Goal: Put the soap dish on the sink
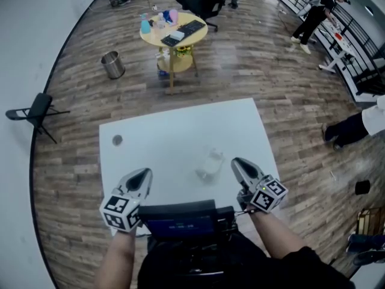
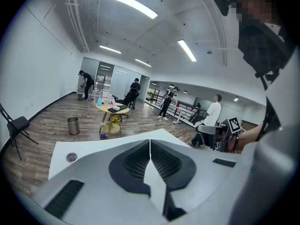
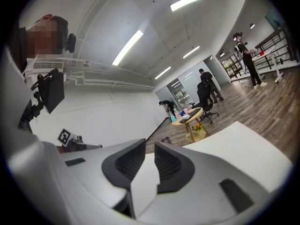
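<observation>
Both stand empty, left tool (image 1: pixel 143 174) pressed together, right tool (image 1: pixel 236 162) barely apart; keep yours off the soap dish (image 1: pixel 209 164) by the counter's (image 1: pixel 180 125) near edge.

Table (image 1: pixel 180 125): white, matt, smooth. Floor (image 1: pixel 78 113): wood planks, grainy, slight sheen. Soap dish (image 1: pixel 210 164): translucent, plastic-looking. Waste bin (image 1: pixel 112 64): shiny metal. Left gripper (image 2: pixel 150 144): grey matt plastic, dark ribbed pads (image 2: pixel 136 161).

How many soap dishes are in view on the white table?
1. The clear soap dish lies on the white table, toward its near edge, just left of the right gripper. The table's nearest strip is hidden by the person's chest gear.
</observation>
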Demonstrator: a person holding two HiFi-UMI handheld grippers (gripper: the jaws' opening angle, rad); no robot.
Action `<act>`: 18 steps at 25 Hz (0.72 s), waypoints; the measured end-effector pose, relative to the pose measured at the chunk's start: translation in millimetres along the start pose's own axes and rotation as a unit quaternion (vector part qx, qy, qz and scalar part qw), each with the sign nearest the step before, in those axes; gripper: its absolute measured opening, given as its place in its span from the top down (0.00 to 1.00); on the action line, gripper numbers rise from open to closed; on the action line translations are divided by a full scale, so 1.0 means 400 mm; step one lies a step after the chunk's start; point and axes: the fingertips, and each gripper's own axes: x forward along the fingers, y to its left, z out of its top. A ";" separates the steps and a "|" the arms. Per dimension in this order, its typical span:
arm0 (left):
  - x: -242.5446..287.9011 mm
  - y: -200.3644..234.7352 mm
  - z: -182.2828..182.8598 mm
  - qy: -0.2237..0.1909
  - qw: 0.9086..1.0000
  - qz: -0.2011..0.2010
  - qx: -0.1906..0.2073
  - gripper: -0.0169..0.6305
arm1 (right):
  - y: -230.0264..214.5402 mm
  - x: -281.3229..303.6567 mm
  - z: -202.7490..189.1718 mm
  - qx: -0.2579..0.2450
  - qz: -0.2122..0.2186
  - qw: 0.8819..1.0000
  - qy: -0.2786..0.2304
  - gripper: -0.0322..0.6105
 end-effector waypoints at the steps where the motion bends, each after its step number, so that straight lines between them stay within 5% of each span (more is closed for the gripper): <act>1: -0.002 0.001 -0.005 0.001 1.000 0.001 -0.001 0.96 | -0.002 -0.004 -0.002 -0.002 -0.003 1.000 -0.001 0.84; 18: -0.008 0.007 -0.035 0.005 1.000 0.005 -0.007 0.96 | -0.050 -0.036 -0.067 -0.031 -0.059 0.998 0.017 0.94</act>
